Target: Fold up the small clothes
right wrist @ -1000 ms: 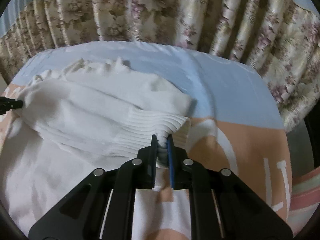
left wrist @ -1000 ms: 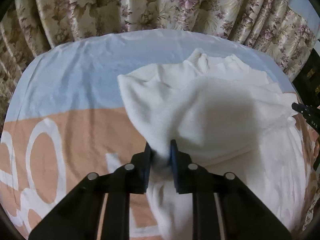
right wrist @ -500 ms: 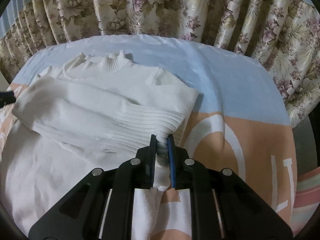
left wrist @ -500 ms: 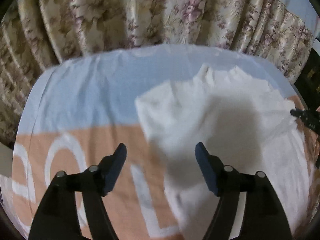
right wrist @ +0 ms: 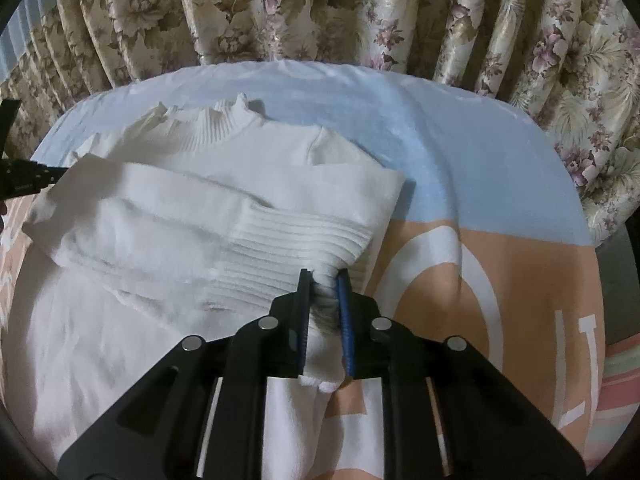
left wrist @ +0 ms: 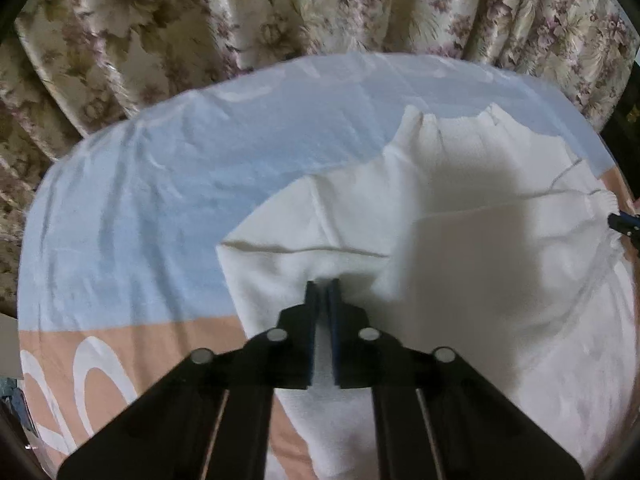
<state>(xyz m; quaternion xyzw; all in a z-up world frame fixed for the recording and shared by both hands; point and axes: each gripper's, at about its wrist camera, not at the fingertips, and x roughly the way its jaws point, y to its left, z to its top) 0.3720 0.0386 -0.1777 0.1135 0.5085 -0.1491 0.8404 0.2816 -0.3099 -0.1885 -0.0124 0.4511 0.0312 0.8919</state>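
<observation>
A white knit sweater lies on a bed, its ribbed collar toward the curtains, with one sleeve folded across its chest. My left gripper has its jaws nearly together over the sweater's left folded edge; whether it pinches cloth I cannot tell. My right gripper is shut on the ribbed cuff of the folded sleeve, near the sweater's right side. The right gripper's tip shows at the far right of the left wrist view, and the left gripper's tip at the far left of the right wrist view.
The bed cover is light blue at the far end and peach with large white letters nearer me. Floral curtains hang right behind the bed. The bed's right edge drops off beside a dark gap.
My left gripper let go of the sweater, opened wide, then came down on the left fold with its jaws closed together. My right gripper kept its hold on the cuff and lowered the sleeve flatter.
</observation>
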